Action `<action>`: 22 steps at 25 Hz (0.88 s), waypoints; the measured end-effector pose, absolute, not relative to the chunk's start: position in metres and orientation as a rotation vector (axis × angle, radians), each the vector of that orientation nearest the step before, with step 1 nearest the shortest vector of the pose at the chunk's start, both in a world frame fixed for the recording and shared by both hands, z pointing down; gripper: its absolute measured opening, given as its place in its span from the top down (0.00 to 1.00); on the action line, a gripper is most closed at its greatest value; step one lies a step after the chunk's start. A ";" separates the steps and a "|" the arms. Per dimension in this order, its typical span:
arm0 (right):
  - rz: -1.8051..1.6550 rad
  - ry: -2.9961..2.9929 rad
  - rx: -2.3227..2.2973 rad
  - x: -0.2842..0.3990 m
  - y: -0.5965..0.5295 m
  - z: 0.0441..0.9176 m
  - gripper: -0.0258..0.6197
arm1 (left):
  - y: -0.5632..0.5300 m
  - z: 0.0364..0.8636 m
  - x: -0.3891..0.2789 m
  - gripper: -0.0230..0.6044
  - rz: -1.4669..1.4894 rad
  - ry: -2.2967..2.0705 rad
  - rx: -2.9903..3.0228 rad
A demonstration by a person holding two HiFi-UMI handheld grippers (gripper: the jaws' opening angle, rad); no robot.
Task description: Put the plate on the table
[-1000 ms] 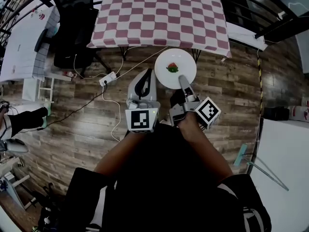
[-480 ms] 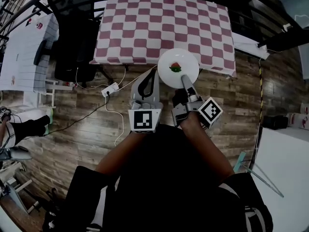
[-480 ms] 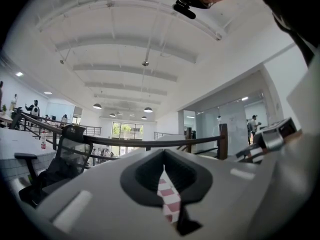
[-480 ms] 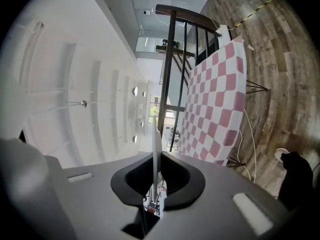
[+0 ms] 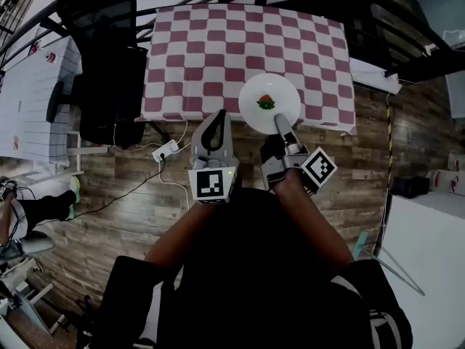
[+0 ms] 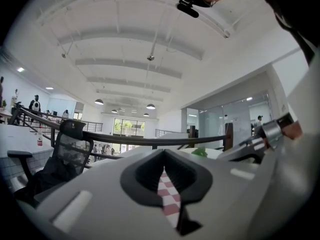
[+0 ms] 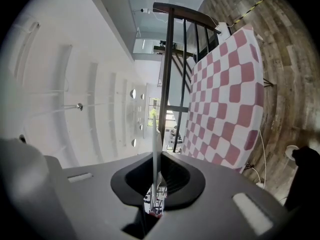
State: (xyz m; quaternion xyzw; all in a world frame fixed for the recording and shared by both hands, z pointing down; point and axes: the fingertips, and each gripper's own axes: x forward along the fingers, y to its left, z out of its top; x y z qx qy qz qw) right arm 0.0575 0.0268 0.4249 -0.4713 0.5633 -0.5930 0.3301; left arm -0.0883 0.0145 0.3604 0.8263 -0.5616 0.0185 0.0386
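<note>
Nearest, both arms reach forward side by side. The left tool (image 5: 217,116) is pinched shut with nothing in it. Its own view shows only a thin slit, with checked cloth behind. The right tool (image 5: 278,120) grips the near rim of the plate (image 5: 254,93), which looks like a thin line in that tool's own view. Only the head view shows the food (image 5: 266,102) on it. The plate is over the near right edge of the worktop (image 5: 218,49).
</note>
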 end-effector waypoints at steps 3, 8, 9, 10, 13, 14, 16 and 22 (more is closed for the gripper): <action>-1.533 1.493 -1.239 0.051 0.005 0.427 0.93 | -0.010 0.365 -0.098 0.95 0.050 -1.713 2.535; -1.569 1.434 -1.265 0.049 -0.017 0.439 0.93 | -0.039 0.375 -0.097 0.95 0.036 -1.661 2.545; -1.570 1.435 -1.272 0.048 -0.021 0.440 0.93 | -0.044 0.376 -0.098 0.95 0.042 -1.654 2.543; -1.566 1.441 -1.278 0.047 -0.025 0.439 0.93 | -0.048 0.377 -0.100 0.95 0.049 -1.650 2.539; -1.547 1.464 -1.282 0.042 -0.038 0.437 0.93 | -0.063 0.379 -0.107 0.95 0.057 -1.648 2.534; -1.548 1.468 -1.285 0.040 -0.040 0.437 0.93 | -0.068 0.379 -0.109 0.95 0.047 -1.649 2.534; -1.558 1.479 -1.298 0.038 -0.042 0.438 0.93 | -0.077 0.379 -0.111 0.95 0.002 -1.648 2.530; -1.585 1.500 -1.280 0.019 -0.043 0.449 0.93 | -0.071 0.379 -0.125 0.95 -0.011 -1.659 2.503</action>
